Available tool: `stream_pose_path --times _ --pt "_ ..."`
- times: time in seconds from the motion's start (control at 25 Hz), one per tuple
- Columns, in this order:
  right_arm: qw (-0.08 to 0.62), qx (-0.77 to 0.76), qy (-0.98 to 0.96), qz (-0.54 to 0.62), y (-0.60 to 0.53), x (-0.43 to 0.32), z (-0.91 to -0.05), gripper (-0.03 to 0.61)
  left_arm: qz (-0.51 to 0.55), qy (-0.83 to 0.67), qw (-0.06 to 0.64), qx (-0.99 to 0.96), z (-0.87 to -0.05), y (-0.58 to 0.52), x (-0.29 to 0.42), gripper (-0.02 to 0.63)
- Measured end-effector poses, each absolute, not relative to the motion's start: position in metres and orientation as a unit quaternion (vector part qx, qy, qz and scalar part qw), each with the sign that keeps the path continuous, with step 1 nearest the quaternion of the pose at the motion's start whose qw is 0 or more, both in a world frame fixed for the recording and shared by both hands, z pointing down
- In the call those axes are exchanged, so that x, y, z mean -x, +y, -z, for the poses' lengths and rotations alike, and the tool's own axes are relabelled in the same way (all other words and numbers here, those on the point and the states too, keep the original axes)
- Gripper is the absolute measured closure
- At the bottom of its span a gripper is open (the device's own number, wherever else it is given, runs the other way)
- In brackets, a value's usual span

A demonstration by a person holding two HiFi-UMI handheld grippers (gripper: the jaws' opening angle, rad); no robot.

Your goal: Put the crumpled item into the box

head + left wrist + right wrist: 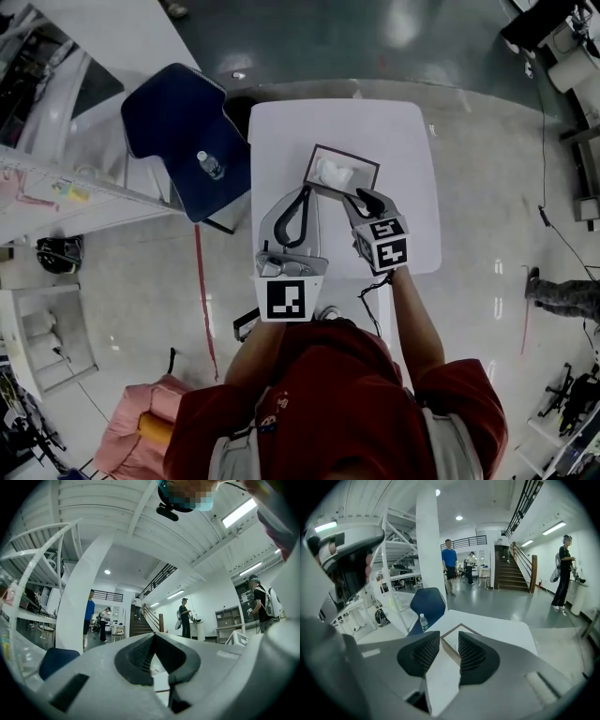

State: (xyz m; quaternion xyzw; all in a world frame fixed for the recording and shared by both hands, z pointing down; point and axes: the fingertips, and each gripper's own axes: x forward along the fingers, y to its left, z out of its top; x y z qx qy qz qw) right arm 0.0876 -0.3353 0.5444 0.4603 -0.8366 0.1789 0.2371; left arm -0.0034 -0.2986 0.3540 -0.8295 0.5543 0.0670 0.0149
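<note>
Nearest the camera, the left gripper (305,192) has its jaws closed: in the left gripper view (153,637) the ribbed black pads (140,656) meet at the tips, with nothing between them. The right gripper (367,201) has a narrow gap between its jaws. In its own view (449,637) only the white table (412,150) and a corner of the box (451,630) show through that gap, and it holds nothing. Both sets of tips hover by the near rim of the box (347,156); whether they touch it is unclear. The crumpled white item (335,173) lies inside the box. Beyond the table stands a blue chair (178,122) with a water bottle (210,165) on its seat.
</note>
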Motion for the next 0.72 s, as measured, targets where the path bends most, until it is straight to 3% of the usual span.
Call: stream_pose_path --times 0.72 --pt "0.149 -0.493 -0.852 -0.091 -0.251 -0.099 -0.438 0.453 -0.08 0.552 0.031 0.829 -0.317 -0.223 -0.01 0.611"
